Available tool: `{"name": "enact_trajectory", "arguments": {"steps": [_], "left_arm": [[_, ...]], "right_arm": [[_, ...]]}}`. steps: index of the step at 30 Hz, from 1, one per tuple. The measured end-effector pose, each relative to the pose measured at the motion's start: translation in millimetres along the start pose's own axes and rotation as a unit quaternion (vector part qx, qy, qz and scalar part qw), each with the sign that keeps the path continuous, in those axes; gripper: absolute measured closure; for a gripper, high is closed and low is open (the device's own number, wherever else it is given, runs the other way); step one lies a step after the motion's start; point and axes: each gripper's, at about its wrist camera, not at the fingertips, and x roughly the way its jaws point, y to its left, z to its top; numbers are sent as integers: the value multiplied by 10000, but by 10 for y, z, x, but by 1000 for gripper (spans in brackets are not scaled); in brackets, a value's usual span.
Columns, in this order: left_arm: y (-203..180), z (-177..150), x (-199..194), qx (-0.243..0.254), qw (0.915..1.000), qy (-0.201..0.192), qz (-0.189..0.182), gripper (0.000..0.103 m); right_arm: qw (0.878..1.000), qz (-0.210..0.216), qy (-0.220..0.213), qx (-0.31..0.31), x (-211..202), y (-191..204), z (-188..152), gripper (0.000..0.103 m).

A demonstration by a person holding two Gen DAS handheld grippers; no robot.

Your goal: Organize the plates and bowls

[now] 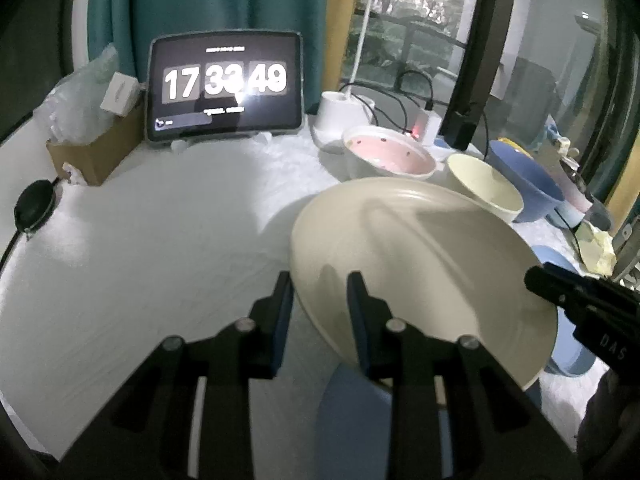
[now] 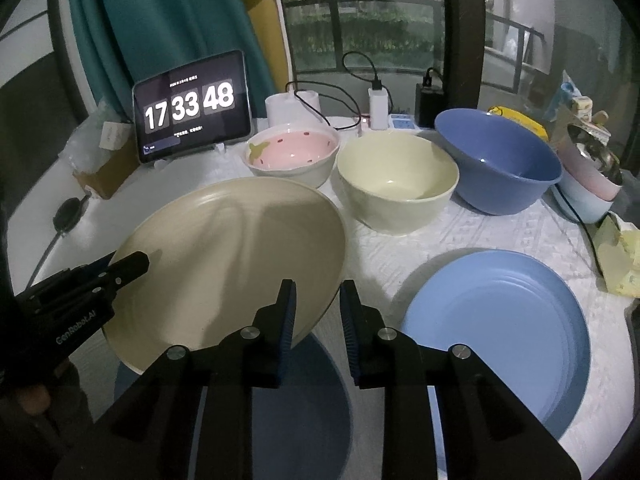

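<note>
A large cream plate hangs tilted above the white tablecloth, held from both sides. My left gripper is shut on its left rim, one pad on top and one below. My right gripper is shut on the opposite rim and shows at the right edge of the left wrist view. Under the lifted plate lies a dark blue plate. A light blue plate rests to the right. Behind stand a pink bowl, a pale green bowl and a blue bowl.
A tablet showing a clock stands at the back, with a cardboard box to its left. A white lamp base, chargers and cables line the back edge. Small stacked bowls and yellow wrapping crowd the right side.
</note>
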Motion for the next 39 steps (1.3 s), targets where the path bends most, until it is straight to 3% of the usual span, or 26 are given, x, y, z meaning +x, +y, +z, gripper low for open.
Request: {"name": "enact_trajectory", "arguments": {"steps": [19, 39], "left_arm": [[-278, -80, -292, 248, 9996, -147, -39, 74], [-816, -190, -333, 642, 9977, -70, -199, 74]], "right_arm": [[9995, -18, -271, 157, -393, -165, -171, 79], [9976, -188, -451, 483, -655, -639, -360, 79]]}}
